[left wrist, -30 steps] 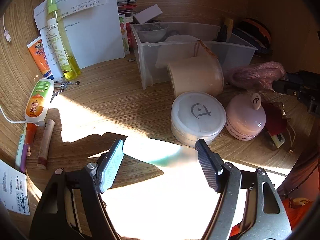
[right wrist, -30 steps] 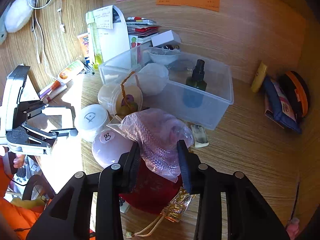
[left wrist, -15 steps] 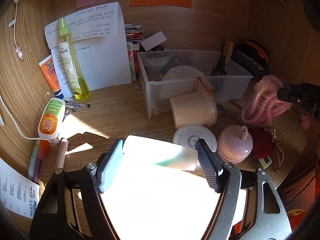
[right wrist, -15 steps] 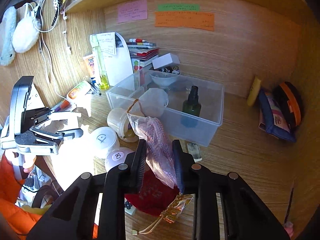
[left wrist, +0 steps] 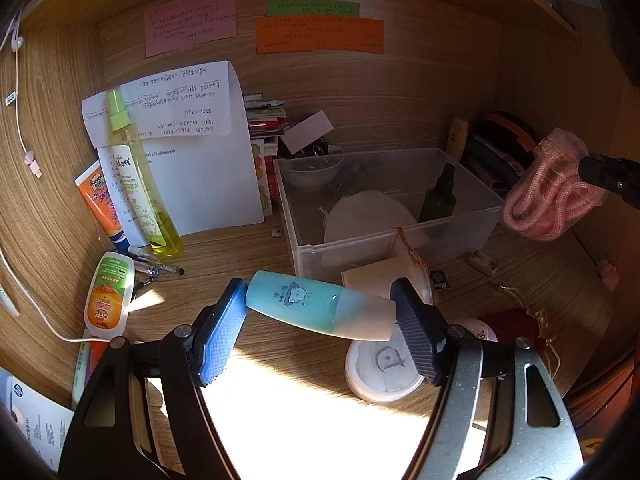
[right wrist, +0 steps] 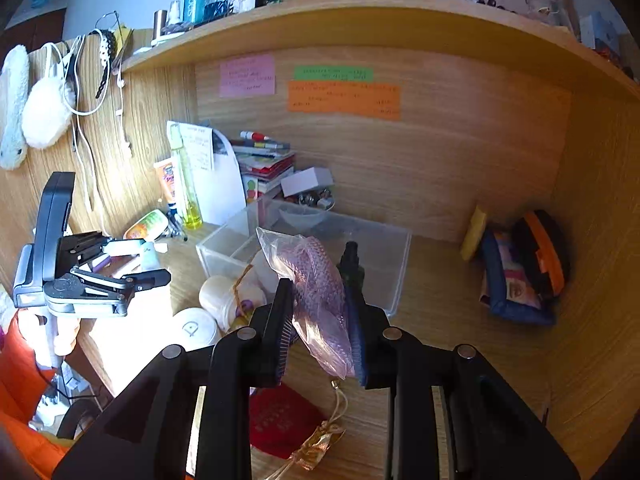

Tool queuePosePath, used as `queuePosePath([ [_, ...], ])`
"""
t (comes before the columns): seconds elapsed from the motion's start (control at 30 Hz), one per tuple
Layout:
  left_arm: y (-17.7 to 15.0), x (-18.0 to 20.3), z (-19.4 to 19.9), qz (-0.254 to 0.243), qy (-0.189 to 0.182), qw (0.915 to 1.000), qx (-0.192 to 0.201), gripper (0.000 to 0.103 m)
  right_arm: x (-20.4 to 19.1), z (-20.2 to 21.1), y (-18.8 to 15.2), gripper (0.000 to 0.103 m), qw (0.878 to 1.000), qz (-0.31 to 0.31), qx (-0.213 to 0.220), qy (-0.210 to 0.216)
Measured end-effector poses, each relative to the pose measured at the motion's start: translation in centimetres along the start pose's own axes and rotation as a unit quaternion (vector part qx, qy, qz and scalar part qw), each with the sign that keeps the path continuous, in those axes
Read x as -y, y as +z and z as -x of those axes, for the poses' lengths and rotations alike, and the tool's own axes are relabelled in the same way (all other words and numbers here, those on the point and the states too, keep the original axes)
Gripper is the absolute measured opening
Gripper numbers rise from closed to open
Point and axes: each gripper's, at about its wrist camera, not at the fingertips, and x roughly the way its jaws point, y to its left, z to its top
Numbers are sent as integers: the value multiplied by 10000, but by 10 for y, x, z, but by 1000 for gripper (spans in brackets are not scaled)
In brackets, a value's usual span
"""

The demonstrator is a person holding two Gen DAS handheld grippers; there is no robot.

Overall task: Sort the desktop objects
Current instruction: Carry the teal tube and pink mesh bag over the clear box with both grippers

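My left gripper [left wrist: 320, 308] clamps a blue bottle [left wrist: 316, 310] end to end, above the desk; my right gripper [right wrist: 320, 320] pinches a bagged pink cord [right wrist: 320, 300], both short of the clear bin [left wrist: 480, 216]. The bin already holds a dark spray bottle [left wrist: 438, 200]. A white round tin [left wrist: 380, 364], red pouch [right wrist: 280, 420] and tubes remain outside. Sun glare whites out the near desk.

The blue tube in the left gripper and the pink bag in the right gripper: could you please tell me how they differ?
The blue tube is rigid and lies crosswise, clamped by its ends in the left gripper; the pink bag is soft clear plastic over pink knit, pinched mid-body in the right gripper and sagging below. The tube is printed with a cloud; the bag shows none. Both are held above the desk.
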Motion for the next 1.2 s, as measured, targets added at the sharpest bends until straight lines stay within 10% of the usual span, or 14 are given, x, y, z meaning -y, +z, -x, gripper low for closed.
queuePosePath([
  [1.2, 81, -1, -116, 102, -834, 9951, -523, 73, 56, -124, 64, 23, 9984, -546, -114, -39],
])
